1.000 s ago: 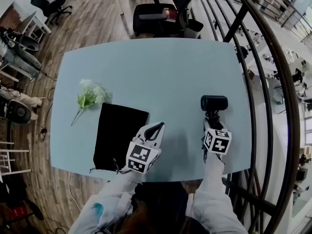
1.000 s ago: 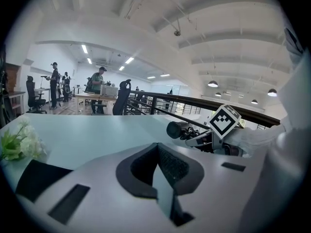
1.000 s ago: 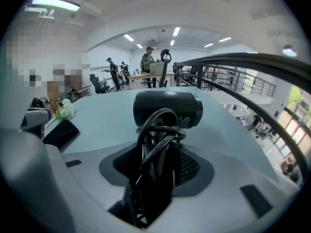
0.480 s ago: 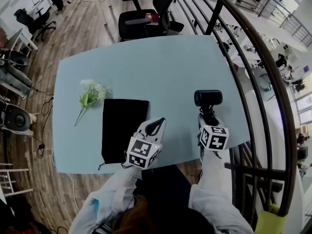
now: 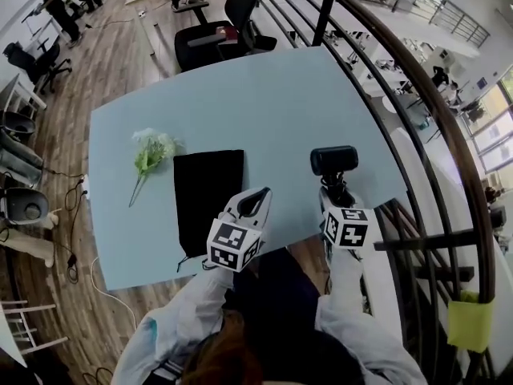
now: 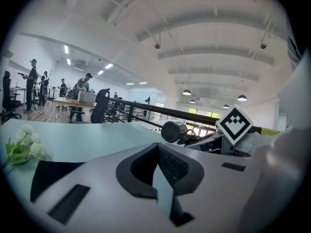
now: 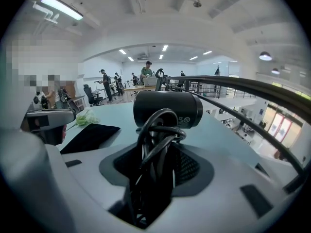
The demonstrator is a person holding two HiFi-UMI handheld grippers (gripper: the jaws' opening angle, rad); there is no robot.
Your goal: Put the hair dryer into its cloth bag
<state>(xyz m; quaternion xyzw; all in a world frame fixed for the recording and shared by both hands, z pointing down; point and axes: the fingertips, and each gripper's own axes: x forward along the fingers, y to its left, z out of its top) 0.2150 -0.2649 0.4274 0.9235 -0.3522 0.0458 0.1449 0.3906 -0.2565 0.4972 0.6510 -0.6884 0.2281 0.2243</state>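
Note:
A black hair dryer [image 5: 334, 160] with its cord wound round the handle is held off the pale blue table [image 5: 264, 95] at the right. My right gripper [image 5: 333, 192] is shut on that handle, and in the right gripper view the dryer's barrel [image 7: 167, 108] lies crosswise just past the jaws. The black cloth bag [image 5: 208, 191] lies flat on the table left of centre, with its drawstring end near the front edge. My left gripper [image 5: 256, 201] hovers by the bag's right side, shut with nothing in it. The left gripper view shows the bag [image 6: 46, 173] at lower left and the dryer [image 6: 174, 131] ahead.
A sprig of white and green artificial flowers [image 5: 152, 152] lies left of the bag. A dark office chair [image 5: 210, 40] stands beyond the table's far edge. A black curved railing [image 5: 417, 119] runs close along the table's right side. People stand at desks far off.
Both grippers have risen and shifted across the table's front part, the right one carrying the hair dryer along. The bag and flowers have stayed put.

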